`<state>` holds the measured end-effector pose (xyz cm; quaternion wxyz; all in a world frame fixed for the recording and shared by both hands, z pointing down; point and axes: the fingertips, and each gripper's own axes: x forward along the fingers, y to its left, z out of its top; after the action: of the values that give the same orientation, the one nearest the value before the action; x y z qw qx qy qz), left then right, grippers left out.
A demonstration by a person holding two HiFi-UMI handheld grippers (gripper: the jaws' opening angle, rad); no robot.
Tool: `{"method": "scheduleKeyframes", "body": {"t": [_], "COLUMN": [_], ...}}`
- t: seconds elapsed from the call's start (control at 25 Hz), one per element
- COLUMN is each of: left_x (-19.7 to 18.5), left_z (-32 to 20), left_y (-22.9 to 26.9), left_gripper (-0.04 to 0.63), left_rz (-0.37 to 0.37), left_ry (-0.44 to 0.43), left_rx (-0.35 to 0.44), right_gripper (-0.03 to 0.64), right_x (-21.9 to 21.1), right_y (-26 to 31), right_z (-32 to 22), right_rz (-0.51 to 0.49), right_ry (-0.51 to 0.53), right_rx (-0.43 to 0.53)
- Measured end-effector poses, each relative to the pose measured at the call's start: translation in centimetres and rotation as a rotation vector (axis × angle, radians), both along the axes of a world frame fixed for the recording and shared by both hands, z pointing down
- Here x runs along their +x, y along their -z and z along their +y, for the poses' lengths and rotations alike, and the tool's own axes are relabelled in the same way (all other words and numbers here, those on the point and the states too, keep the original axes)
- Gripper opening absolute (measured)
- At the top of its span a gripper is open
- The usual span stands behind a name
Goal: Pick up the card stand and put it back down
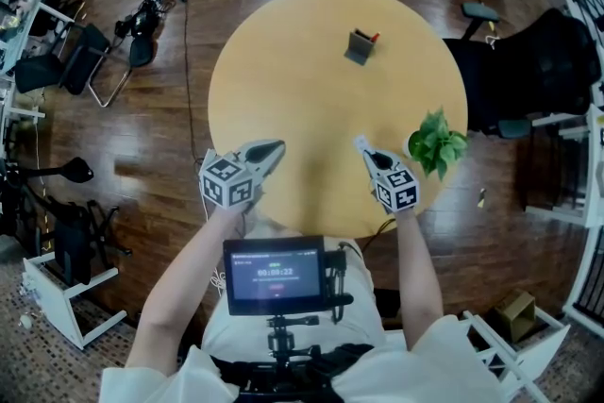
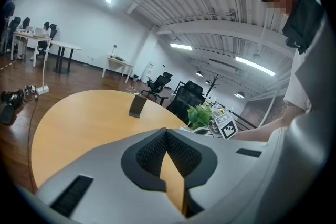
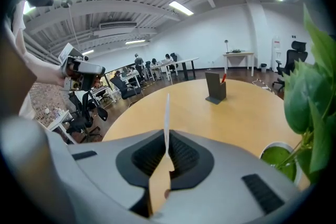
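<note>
Round pale wooden worktop (image 1: 283, 80) in an open office with dark wood floor (image 1: 123, 156), card stand (image 1: 360, 46) upright on its far part, potted plant (image 1: 437, 142) at right edge, left gripper (image 1: 279, 147) and right gripper (image 1: 360, 143) over near edge, fingers of both clenched on nothing.

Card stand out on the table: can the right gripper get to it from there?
Probably yes. Only bare table lies between the right gripper and the card stand; the plant sits off to the side. Its jaws are shut, so they must open first.
</note>
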<state>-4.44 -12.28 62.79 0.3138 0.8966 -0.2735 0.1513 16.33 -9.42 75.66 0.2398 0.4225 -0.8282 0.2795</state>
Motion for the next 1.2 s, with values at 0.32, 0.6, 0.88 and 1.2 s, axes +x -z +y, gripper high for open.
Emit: {"method": "scheduleKeyframes", "body": {"t": [0.32, 0.6, 0.88, 1.2], "left_x": [-0.6, -1.0, -1.4, -1.8], "left_z": [-0.1, 0.1, 0.4, 0.9], "left_y": [-1.5, -2.6, -3.9, -4.7], "left_gripper": [0.000, 0.000, 0.000, 0.000], "left_rz": [-0.033, -0.057, -0.095, -0.113], "left_ry": [0.016, 0.018, 0.020, 0.024], "left_rx": [-0.022, -0.040, -0.050, -0.064], "right_gripper": [0.031, 0.031, 0.031, 0.031], "right_x": [0.1, -0.3, -0.4, -1.5], "right_y": [-2.4, -4.0, -6.4, -7.8], "right_z": [0.1, 0.0, 0.3, 0.1], "right_rz": [0.004, 0.009, 0.017, 0.004], "right_ry": [0.006, 0.019, 0.042, 0.069], "right_rx": [-0.023, -0.025, -0.039, -0.056]}}
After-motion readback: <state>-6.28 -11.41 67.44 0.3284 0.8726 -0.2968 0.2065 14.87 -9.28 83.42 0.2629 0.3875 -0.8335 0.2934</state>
